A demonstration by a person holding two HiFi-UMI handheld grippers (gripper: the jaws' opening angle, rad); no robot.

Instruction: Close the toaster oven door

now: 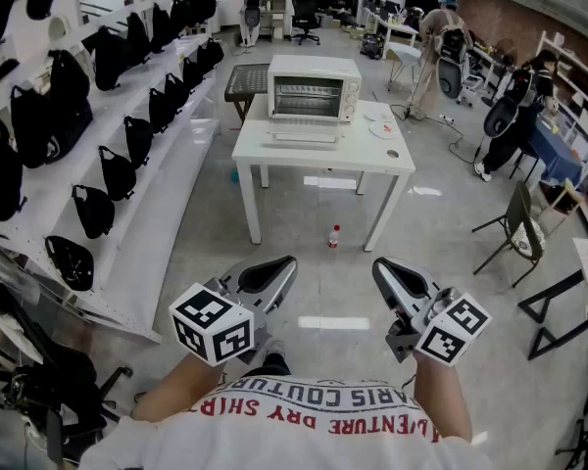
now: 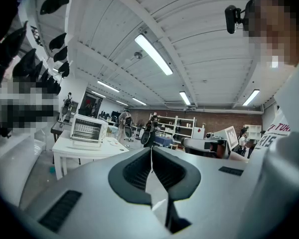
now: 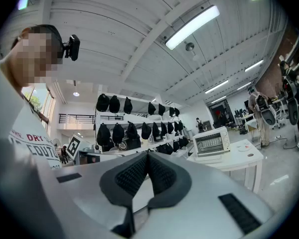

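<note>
Far across the workshop, a white table (image 1: pixel 372 157) carried the boxy white toaster oven (image 1: pixel 312 87); we judged its dropped door (image 1: pixel 304 137) stiff, light, best lifted by its front edge; left gripper (image 1: pixel 282 265) and right gripper (image 1: pixel 384 268) jaws were pressed together, empty.

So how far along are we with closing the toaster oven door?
Nothing looks done: the toaster oven sits on the white table across the room, its door apparently folded down in front. In hand, nothing: the left gripper and right gripper are by the person's body, jaws shut and empty. Still to do: approach and swing the door up.
</note>
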